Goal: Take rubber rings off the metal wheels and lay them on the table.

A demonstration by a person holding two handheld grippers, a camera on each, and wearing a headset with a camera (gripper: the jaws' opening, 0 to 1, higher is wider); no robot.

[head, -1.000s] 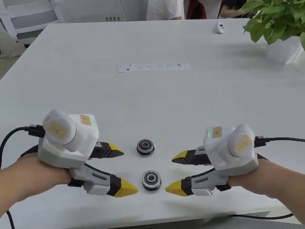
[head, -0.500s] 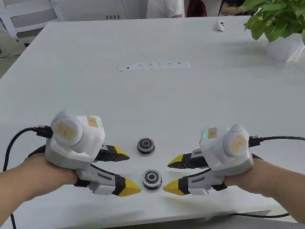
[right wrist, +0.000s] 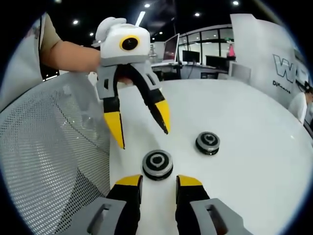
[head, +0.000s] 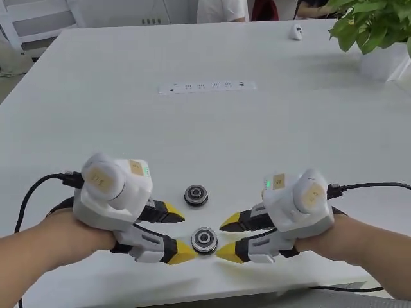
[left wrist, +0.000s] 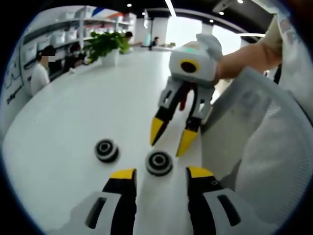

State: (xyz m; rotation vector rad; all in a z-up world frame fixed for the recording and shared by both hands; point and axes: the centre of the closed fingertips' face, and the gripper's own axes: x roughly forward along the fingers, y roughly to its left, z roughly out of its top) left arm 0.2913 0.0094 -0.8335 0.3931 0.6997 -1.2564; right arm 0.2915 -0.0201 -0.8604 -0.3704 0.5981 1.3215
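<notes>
The head view looks down from above and behind the left tool (head: pixel 183 232) and right tool (head: pixel 223 237) onto the surface (head: pixel 205 141). Each tool's view rides low, close behind its own tips, facing the other tool. All three share the wheel (head: pixel 204 239) between the tips.

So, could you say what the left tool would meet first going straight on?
The left tool meets the nearer wheel first, just ahead of its open jaws; beyond it, probably the right tool.

Power strip (head: pixel 207 87): white, lying flat, centre.
Potted plant (head: pixel 367 25): far right, white pot.
Small white object (head: pixel 295 33): far edge.
</notes>
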